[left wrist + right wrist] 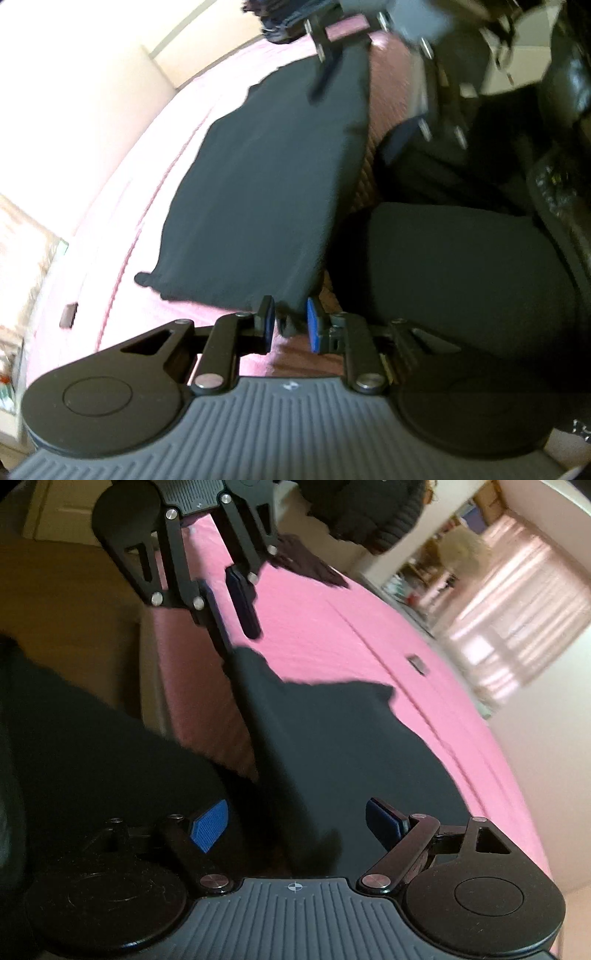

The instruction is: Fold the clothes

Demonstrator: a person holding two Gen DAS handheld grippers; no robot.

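Dark garment (266, 177) just beyond left hand-held gripper (290, 323)

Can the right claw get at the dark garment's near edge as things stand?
Probably yes: the right claw stands open right over the dark garment on the pink bedspread, with nothing in between.

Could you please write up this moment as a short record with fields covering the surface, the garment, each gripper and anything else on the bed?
surface: bed with a pink cover
garment: dark cloth lying flat near the bed's edge
left gripper: at the cloth's near corner, fingers slightly apart with cloth between them; grip unclear
right gripper: fingers wide open above the cloth's other end, holding nothing
other items: dark clothes at the far end; small dark object on the cover
person: dark-clad leg beside the bed
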